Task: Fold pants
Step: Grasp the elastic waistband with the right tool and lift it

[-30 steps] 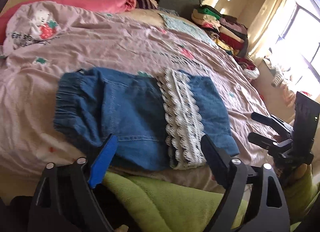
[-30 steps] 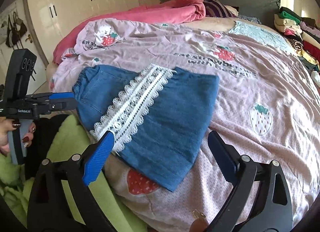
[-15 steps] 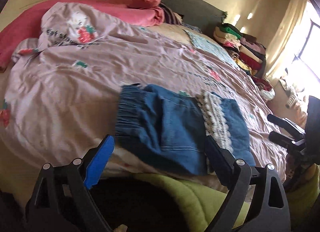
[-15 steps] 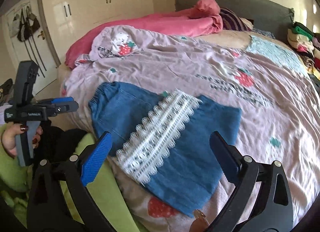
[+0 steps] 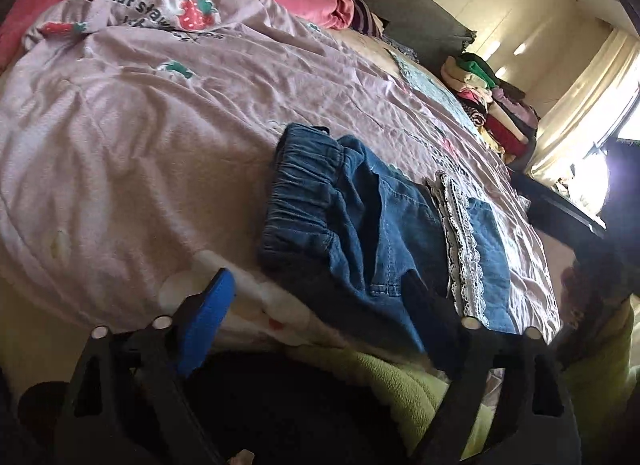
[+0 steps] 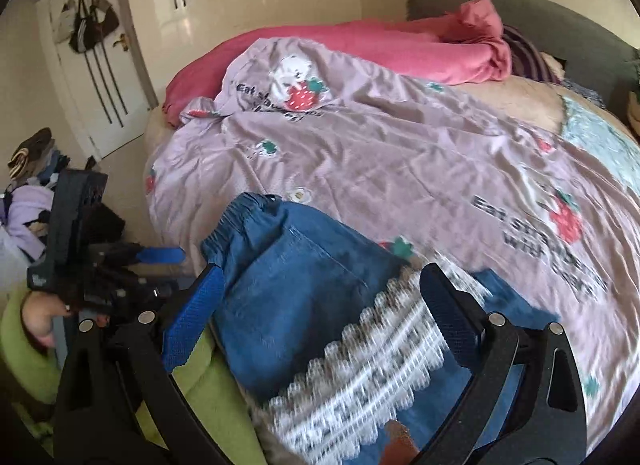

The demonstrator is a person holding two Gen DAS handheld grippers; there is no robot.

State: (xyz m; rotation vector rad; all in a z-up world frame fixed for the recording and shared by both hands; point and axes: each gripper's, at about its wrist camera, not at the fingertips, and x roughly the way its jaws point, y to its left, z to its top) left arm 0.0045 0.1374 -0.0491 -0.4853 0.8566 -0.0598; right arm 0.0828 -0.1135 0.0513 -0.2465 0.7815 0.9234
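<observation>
Bare quilt (image 5: 140, 153) left of pants (image 5: 360, 225); clothes stack (image 5: 492, 113) far.

Daylight floods in from a window (image 5: 624, 137) at 3 o'clock in the left wrist view, blown out to white glare that washes the curtain (image 5: 580, 105) beside it. The bedspread (image 5: 160, 145) is evenly lit with soft crease shadows. Both views bow strongly toward the rims, with dark vignetted corners. The right wrist view is dimmer and motion-blurred: the lace trim (image 6: 360, 377) at 6 o'clock smears into streaks, and the printed lettering (image 6: 540, 245) at 3 o'clock is soft.
</observation>
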